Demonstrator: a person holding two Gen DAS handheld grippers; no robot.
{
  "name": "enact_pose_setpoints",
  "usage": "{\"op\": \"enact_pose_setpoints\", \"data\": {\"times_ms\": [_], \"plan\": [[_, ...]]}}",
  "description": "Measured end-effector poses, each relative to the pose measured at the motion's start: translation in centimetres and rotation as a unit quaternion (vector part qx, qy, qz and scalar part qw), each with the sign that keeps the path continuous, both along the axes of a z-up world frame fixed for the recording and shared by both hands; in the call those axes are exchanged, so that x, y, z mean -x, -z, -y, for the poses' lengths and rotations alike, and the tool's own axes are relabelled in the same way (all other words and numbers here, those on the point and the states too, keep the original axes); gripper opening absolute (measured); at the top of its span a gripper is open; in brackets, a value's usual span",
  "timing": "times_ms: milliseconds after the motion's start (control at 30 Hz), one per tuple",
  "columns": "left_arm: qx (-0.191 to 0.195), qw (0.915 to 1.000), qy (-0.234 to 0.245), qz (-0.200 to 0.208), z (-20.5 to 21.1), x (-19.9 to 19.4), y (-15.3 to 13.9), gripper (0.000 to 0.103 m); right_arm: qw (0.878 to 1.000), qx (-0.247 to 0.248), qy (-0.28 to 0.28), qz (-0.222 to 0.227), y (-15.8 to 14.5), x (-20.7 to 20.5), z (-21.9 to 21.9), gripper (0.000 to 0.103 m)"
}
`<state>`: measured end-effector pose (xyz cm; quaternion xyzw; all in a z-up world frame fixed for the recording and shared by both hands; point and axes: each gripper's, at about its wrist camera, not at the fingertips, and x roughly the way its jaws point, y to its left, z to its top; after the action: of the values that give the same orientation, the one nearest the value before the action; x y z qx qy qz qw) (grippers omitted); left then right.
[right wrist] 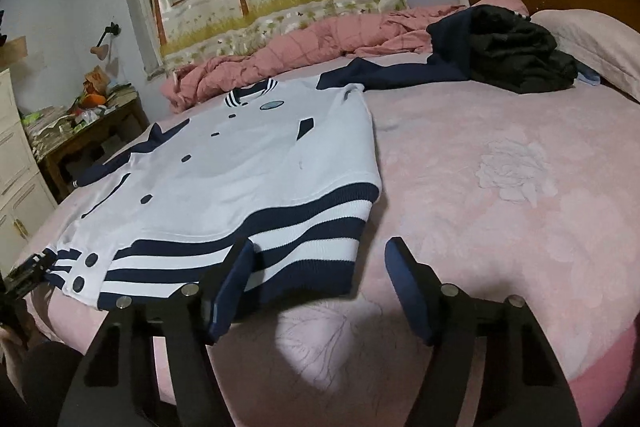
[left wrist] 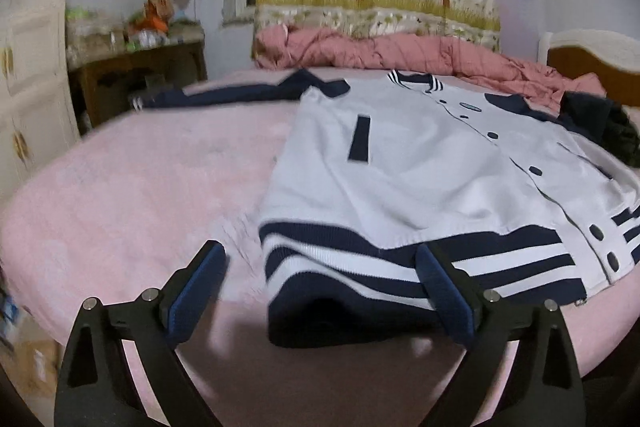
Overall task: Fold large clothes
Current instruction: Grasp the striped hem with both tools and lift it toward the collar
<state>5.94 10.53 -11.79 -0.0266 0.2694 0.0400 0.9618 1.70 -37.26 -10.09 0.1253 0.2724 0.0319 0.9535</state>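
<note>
Pink bed (right wrist: 520, 155) carries a white jacket (left wrist: 420, 163) with navy sleeves, spread flat, buttons up. Left tongs (left wrist: 320, 291) gape wide, striped hem corner between the pads, no pinch. Right tongs (right wrist: 320, 287) also open, left pad over the hem's other corner, right pad over bare bedding.

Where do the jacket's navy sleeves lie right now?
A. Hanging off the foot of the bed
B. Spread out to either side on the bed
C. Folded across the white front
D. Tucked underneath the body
B: the jacket lies front-up on the pink bed, one navy sleeve stretching toward the dark clothes pile, the other sleeve toward the nightstand side.
</note>
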Motion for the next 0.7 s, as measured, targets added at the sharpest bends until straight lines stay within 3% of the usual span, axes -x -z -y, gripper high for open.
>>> {"op": "enact_pose_setpoints", "data": {"times_ms": [67, 133, 167, 200, 233, 267, 433, 567, 700], "plan": [[0.036, 0.9993, 0.004, 0.005, -0.9, 0.1, 0.1, 0.094, 1.000, -0.006, -0.004, 0.007, 0.2, 0.0, 0.3, 0.068], [0.044, 0.9989, 0.001, 0.015, -1.4, 0.3, -0.1, 0.065, 1.000, -0.012, -0.014, 0.012, 0.4, 0.1, 0.4, 0.051], [0.045, 0.9988, 0.008, 0.017, -1.4, 0.2, -0.3, 0.042, 0.999, -0.017, -0.025, 0.013, 0.4, 0.1, 0.3, 0.043], [0.049, 0.9985, 0.013, 0.019, -1.4, 0.3, -0.5, 0.036, 0.999, -0.018, -0.027, 0.014, 0.3, 0.1, 0.1, 0.026], [0.053, 0.9982, 0.017, 0.025, -1.1, 0.4, -1.0, 0.024, 0.999, -0.018, -0.028, 0.018, 0.0, 0.1, -0.1, 0.013], [0.055, 0.9978, 0.023, 0.030, -0.7, 0.6, -1.6, 0.017, 0.999, -0.012, -0.028, 0.025, -0.5, 0.1, -0.4, 0.010], [-0.013, 0.9984, -0.001, 0.055, 2.0, -0.7, -7.0, 0.017, 0.997, -0.027, -0.003, 0.069, -5.3, -0.3, -0.3, 0.006], [-0.019, 0.9996, -0.020, 0.008, 2.1, -8.0, -9.8, 0.017, 0.997, 0.035, 0.036, 0.066, -9.1, -5.7, -1.7, 0.006], [-0.038, 0.9962, -0.044, -0.065, 2.7, -16.6, -8.4, 0.018, 0.997, 0.054, 0.062, 0.011, -8.4, -13.6, -2.5, 0.006]]}}
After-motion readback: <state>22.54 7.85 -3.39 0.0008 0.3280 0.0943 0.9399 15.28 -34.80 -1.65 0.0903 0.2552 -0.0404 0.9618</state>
